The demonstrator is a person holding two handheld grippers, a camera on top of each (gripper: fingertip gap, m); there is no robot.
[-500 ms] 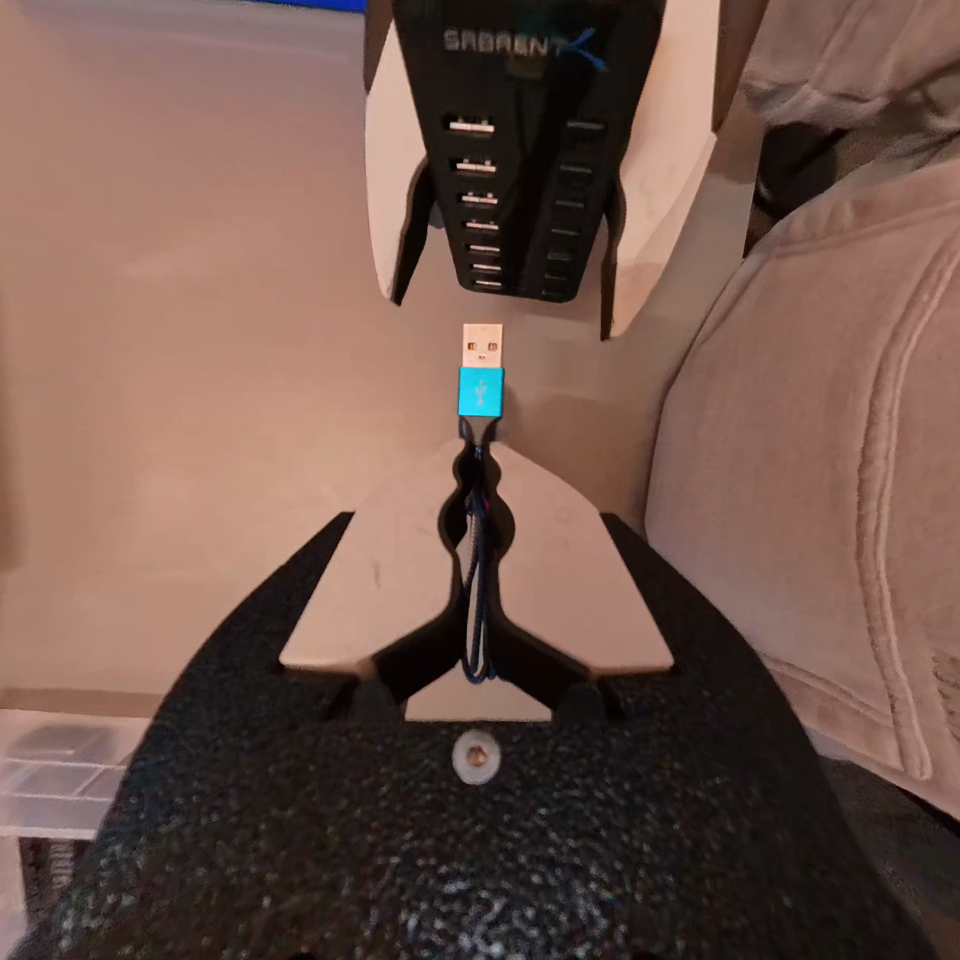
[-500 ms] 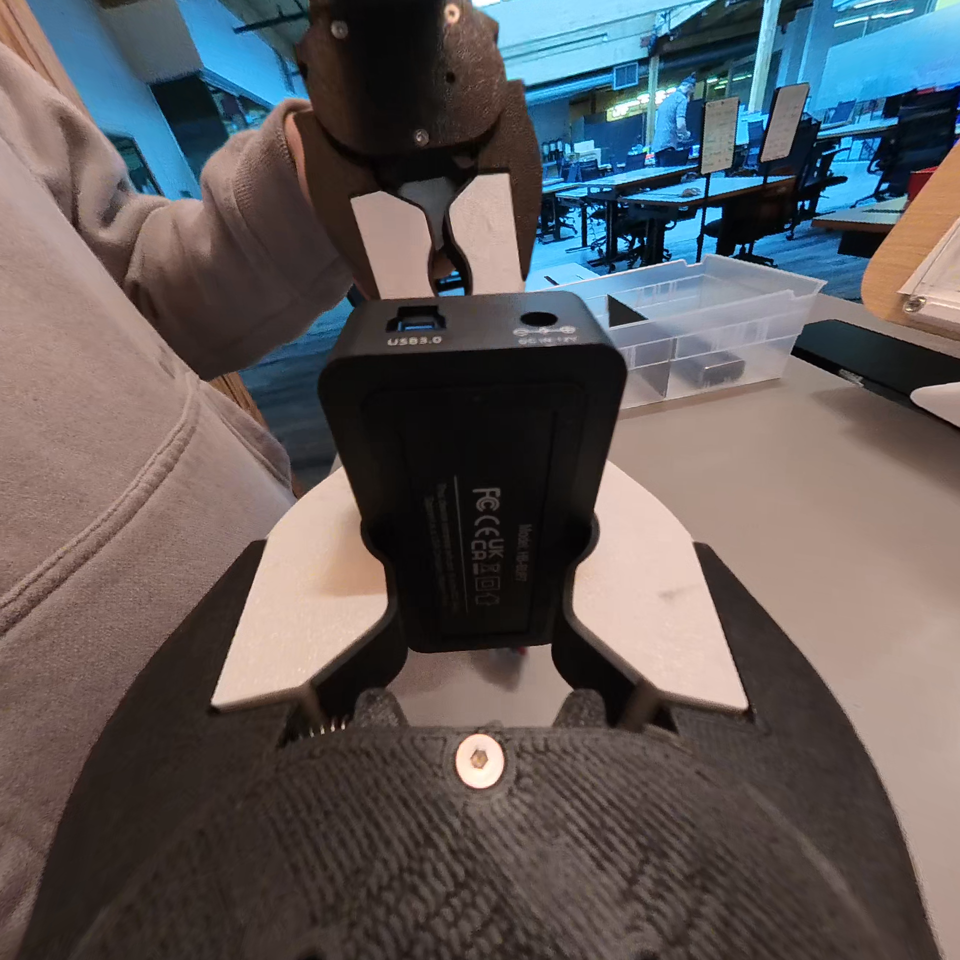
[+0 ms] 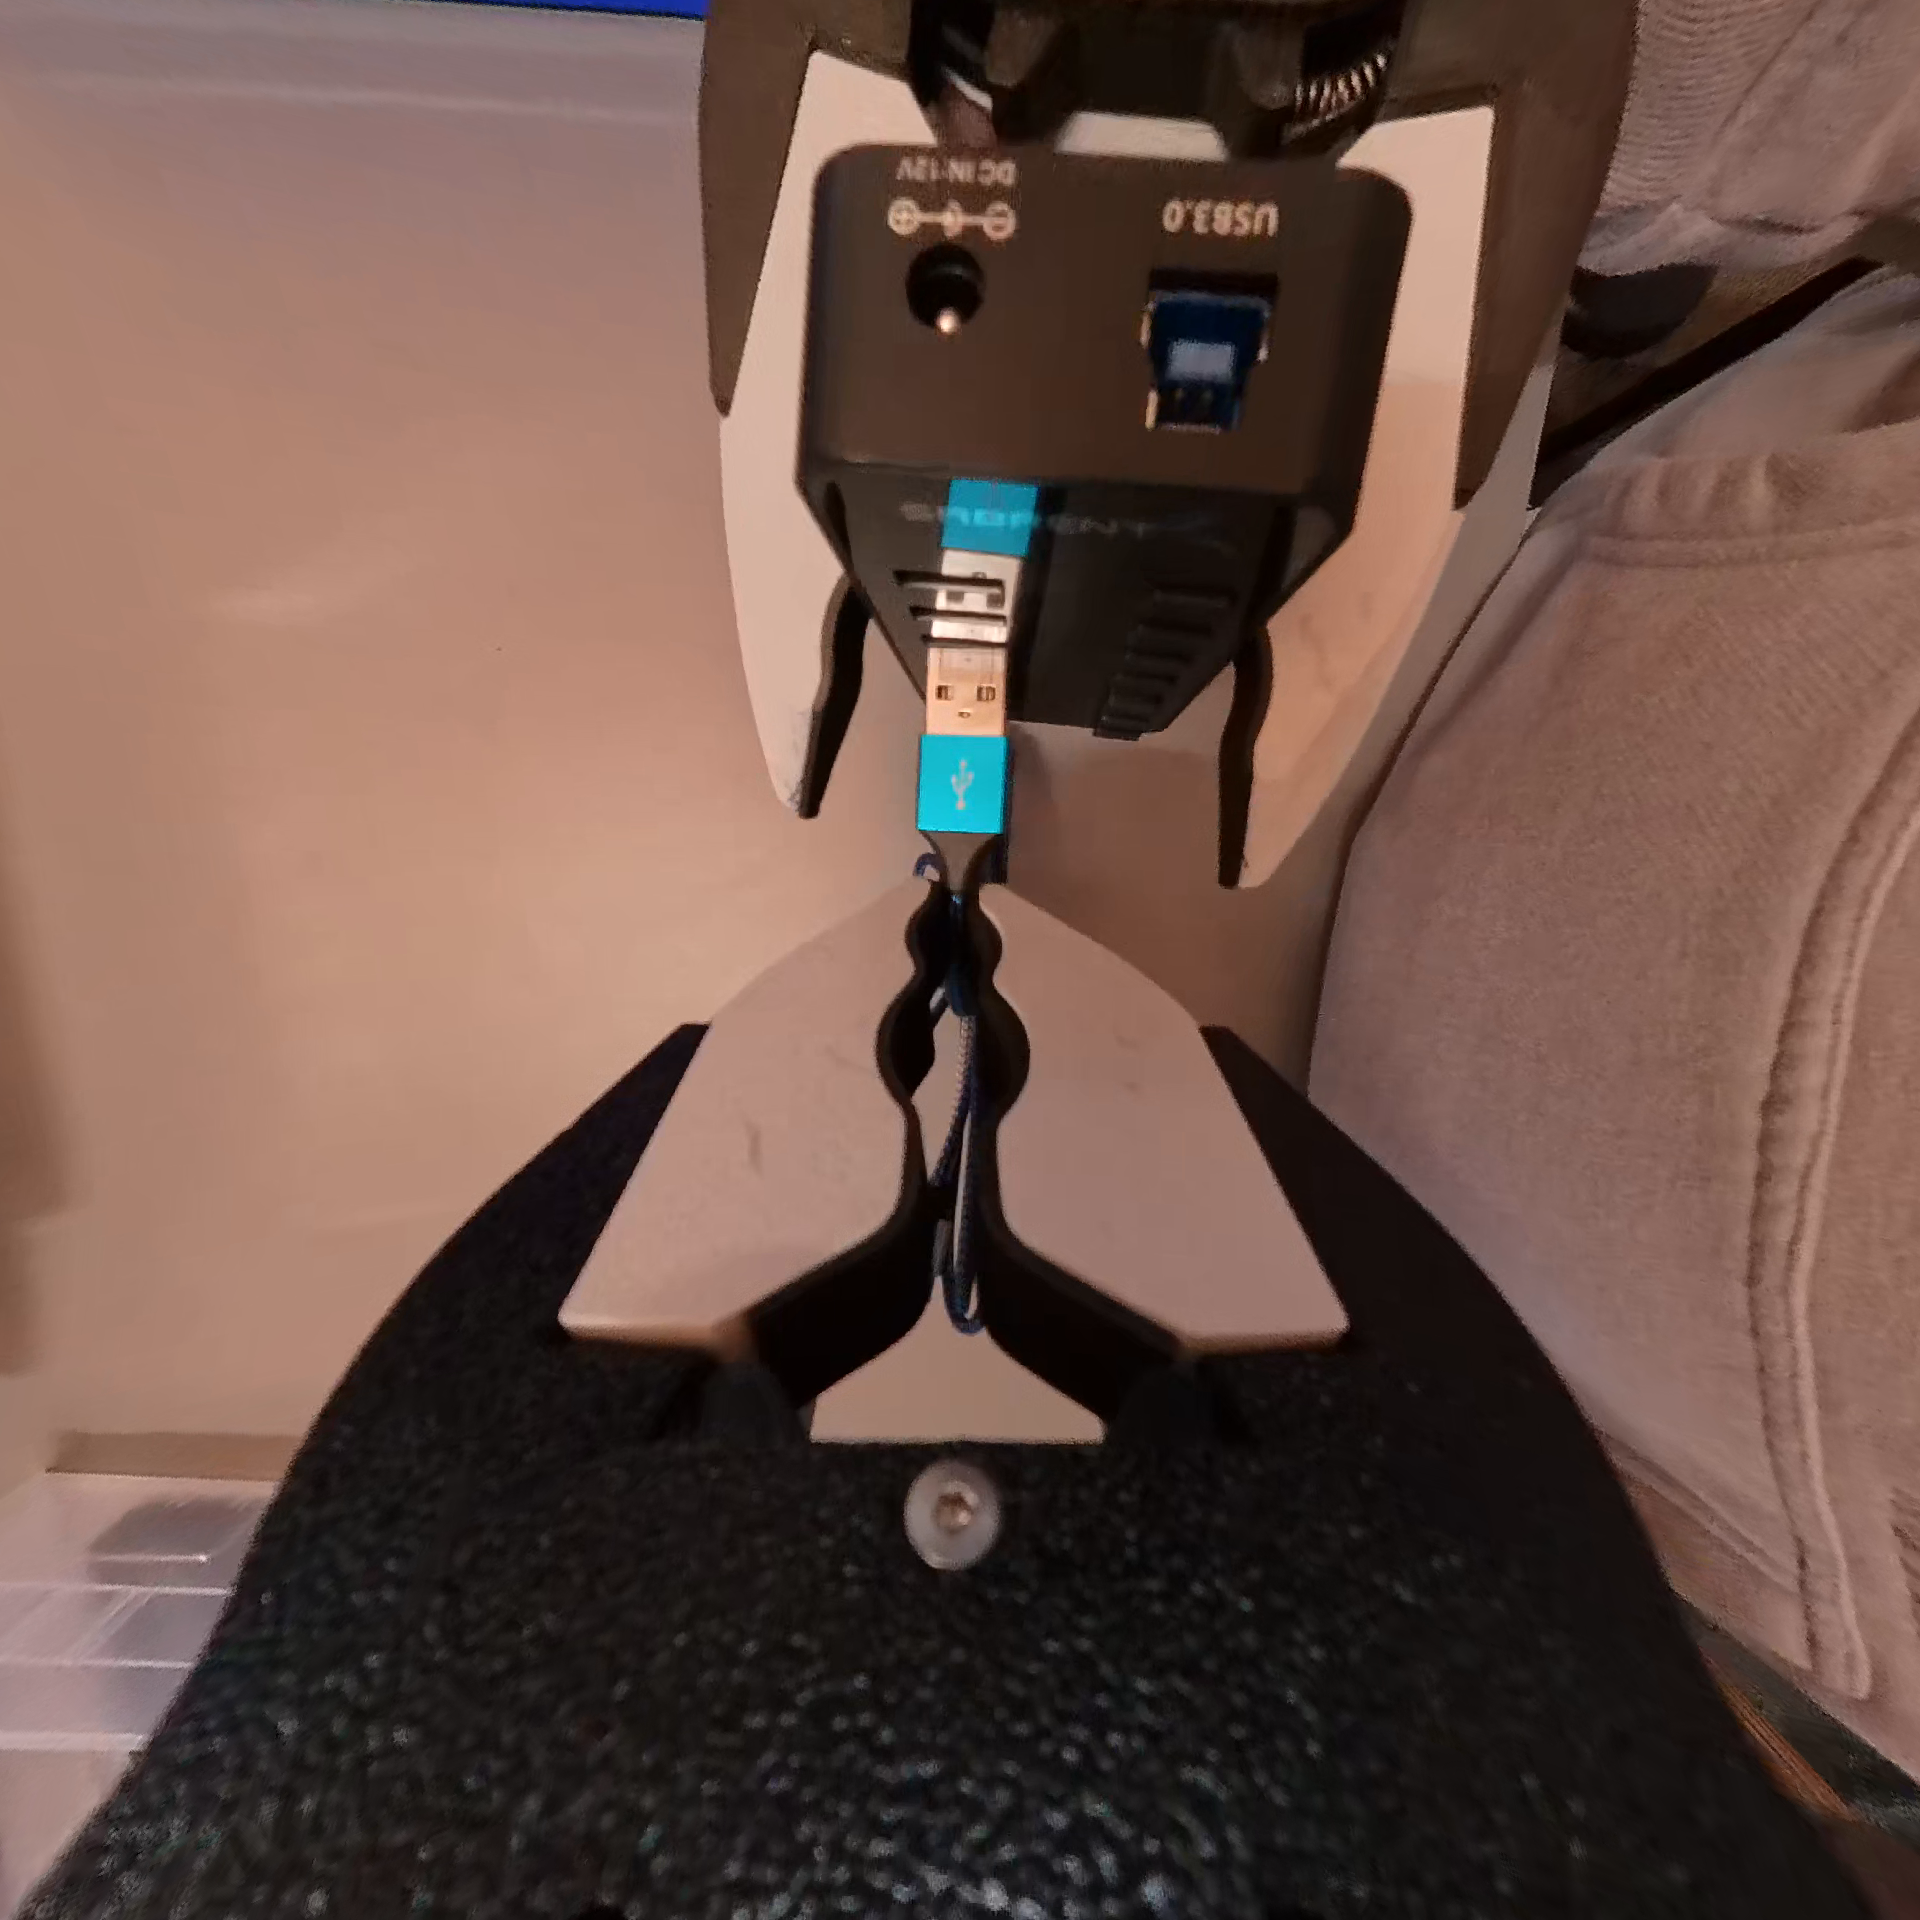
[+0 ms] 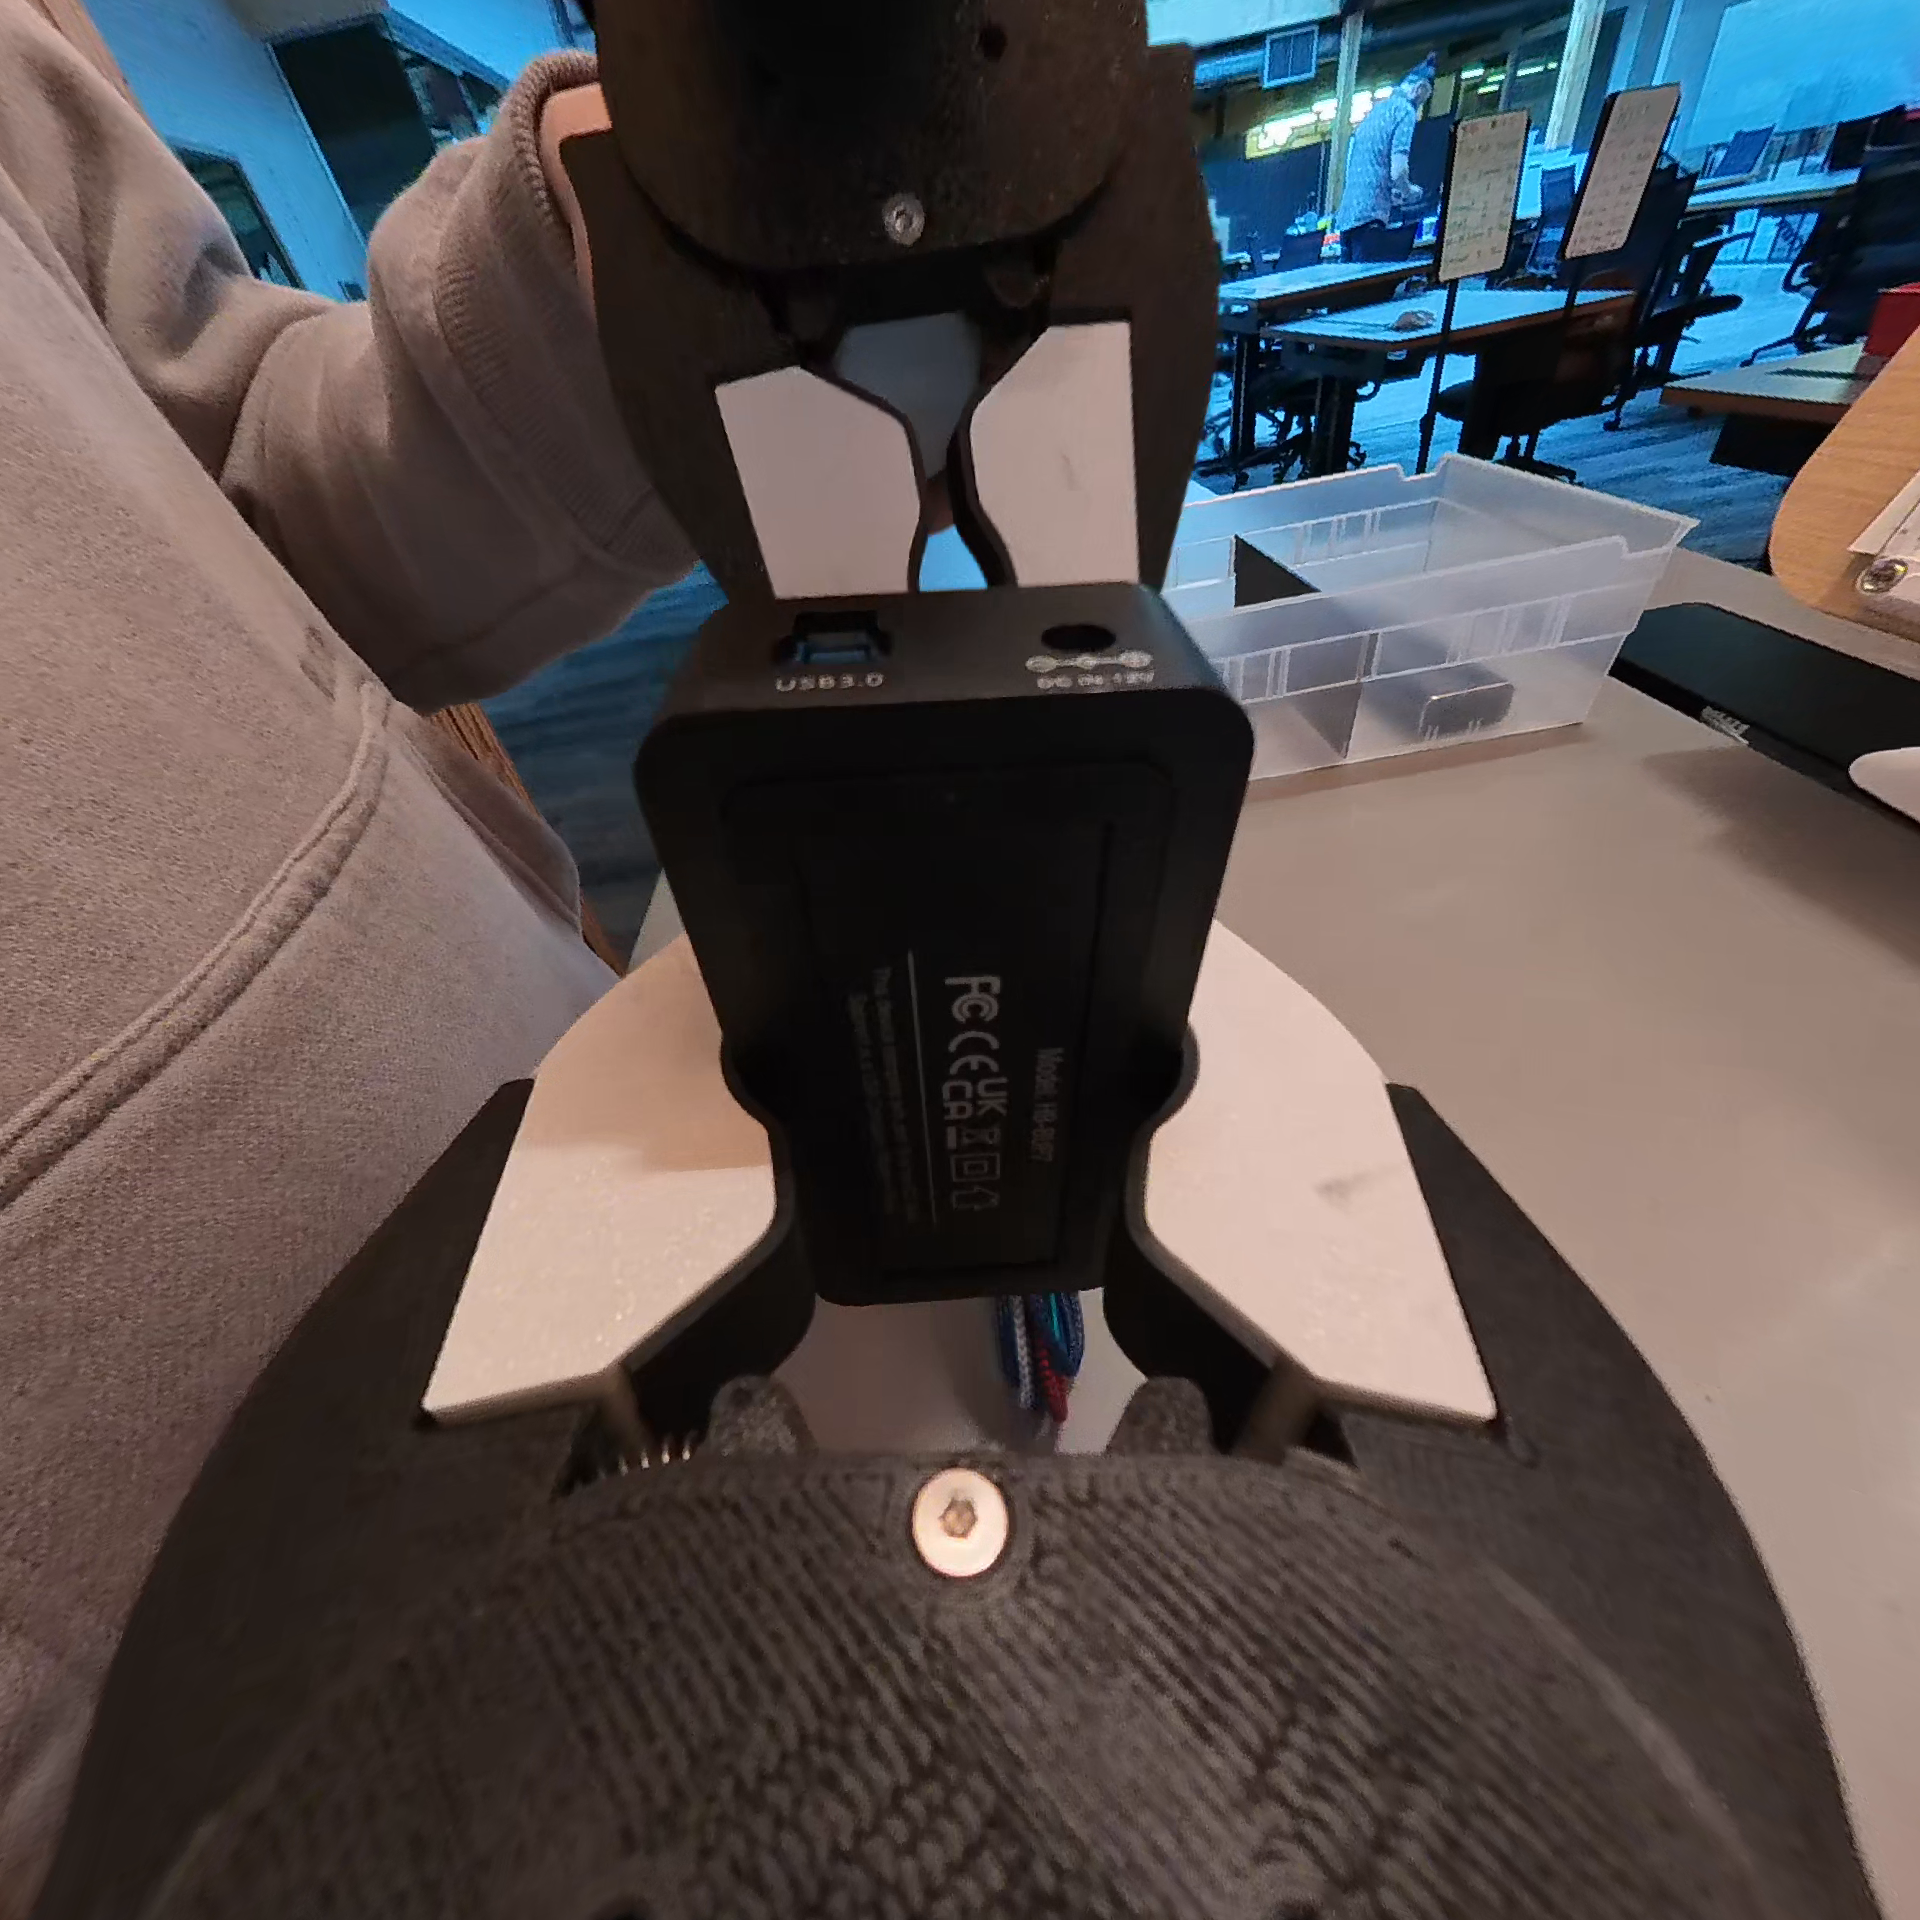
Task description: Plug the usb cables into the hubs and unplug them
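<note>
Open-plan office or lab workspace, rows of long desks (image 4: 1340,301) and black office chairs (image 4: 1860,260) extending far right, standing boards (image 4: 1481,192) lining them, person (image 4: 1387,156) standing far off, clear plastic divided bin (image 4: 1455,582) sitting on near grey table (image 4: 1558,987).

My left claw (image 3: 961,883) has 2 pale flat fingers (image 3: 790,1122) with wavy black inner edges, set in a grainy black body; 1 silver hex screw (image 3: 951,1523) sits just behind them. My right claw (image 4: 956,1049) looks alike: 2 white finger plates (image 4: 613,1216), a ribbed black shell, 1 silver screw (image 4: 959,1523), a small spring (image 4: 657,1446) behind its left finger. I wear a beige sweatshirt (image 4: 208,883) with a ribbed cuff (image 4: 488,343).
</note>
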